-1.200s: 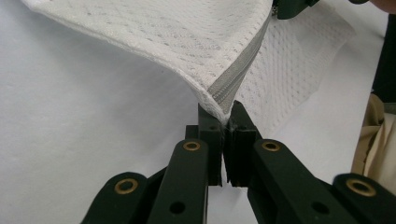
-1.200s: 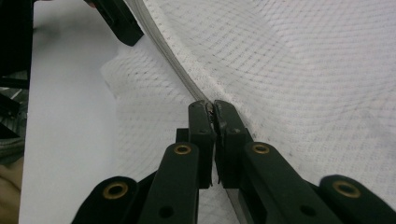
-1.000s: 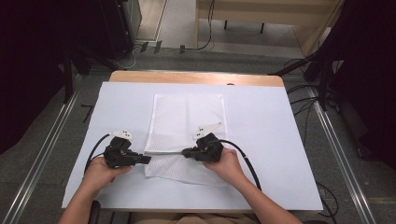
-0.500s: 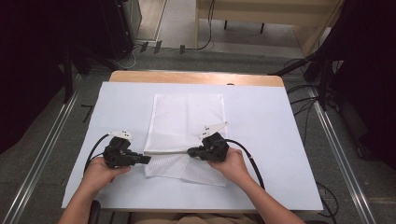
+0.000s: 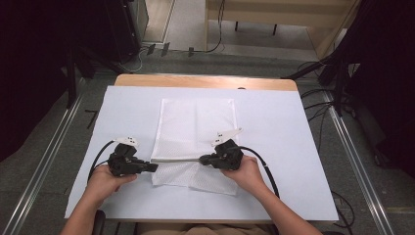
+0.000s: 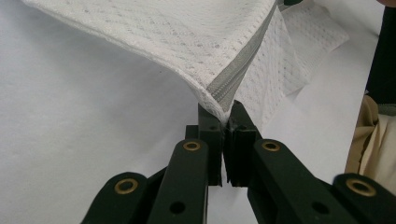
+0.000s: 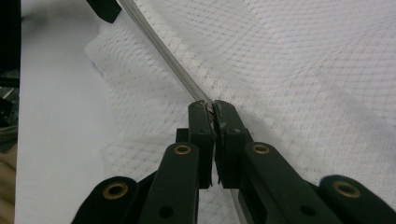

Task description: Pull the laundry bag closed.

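I have the white mesh bag (image 5: 195, 128) lying flat in the middle of the white-covered table (image 5: 293, 147), its near edge lifted where the grey zipper (image 6: 236, 77) runs across. My left gripper (image 5: 147, 168) has its jaws clamped on the zipper's left end at the bag's corner, and in the left gripper view the fabric bunches right at the pads. My right gripper (image 5: 204, 159) has its jaws together on the zipper line farther along, apparently pinching the slider or pull; the right gripper view shows something small and dark between the tips, too tiny for me to name. The zipper is stretched taut between the two. My worry is the right grip: it holds very little material, so a quick pull could slip the jaws off. If I drag at an angle to the zipper line, the mesh could snag in the teeth and jam. The left hold is only on a corner, so a hard tug might pull that free, and the whole bag would slide across the table.
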Action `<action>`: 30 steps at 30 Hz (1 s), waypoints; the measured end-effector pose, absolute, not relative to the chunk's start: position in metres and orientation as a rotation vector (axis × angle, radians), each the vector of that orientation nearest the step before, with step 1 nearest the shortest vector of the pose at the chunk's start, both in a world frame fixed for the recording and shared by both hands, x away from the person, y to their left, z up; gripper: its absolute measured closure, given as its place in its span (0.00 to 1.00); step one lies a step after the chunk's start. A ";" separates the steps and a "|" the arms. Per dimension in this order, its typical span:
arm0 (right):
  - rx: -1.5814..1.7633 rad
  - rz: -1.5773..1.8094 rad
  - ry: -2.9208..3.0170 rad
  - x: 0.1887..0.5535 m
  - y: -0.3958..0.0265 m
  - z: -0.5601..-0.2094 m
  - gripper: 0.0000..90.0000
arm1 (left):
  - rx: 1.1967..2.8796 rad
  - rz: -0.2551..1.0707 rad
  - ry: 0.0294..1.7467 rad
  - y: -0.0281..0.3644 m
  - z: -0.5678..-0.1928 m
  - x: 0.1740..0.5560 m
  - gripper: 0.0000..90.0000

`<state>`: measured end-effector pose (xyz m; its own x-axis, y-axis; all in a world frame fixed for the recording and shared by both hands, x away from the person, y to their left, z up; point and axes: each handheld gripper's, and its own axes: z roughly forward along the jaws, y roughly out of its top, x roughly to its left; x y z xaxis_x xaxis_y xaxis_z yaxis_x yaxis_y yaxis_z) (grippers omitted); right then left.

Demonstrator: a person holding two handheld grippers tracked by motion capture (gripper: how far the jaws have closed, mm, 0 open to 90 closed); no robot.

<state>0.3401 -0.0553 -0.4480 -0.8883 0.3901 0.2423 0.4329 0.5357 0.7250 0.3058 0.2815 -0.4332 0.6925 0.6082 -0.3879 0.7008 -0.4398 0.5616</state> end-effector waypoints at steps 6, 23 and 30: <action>-0.720 -1.291 -2.713 0.340 -0.057 -0.448 0.98 | 2.177 -0.173 0.997 0.282 -0.434 0.306 0.98; -0.758 -1.279 -2.708 0.342 -0.074 -0.447 0.98 | 2.167 -0.170 1.008 0.284 -0.434 0.306 0.98; -0.766 -1.258 -2.727 0.341 -0.083 -0.448 0.98 | 2.172 -0.163 1.016 0.287 -0.434 0.307 0.98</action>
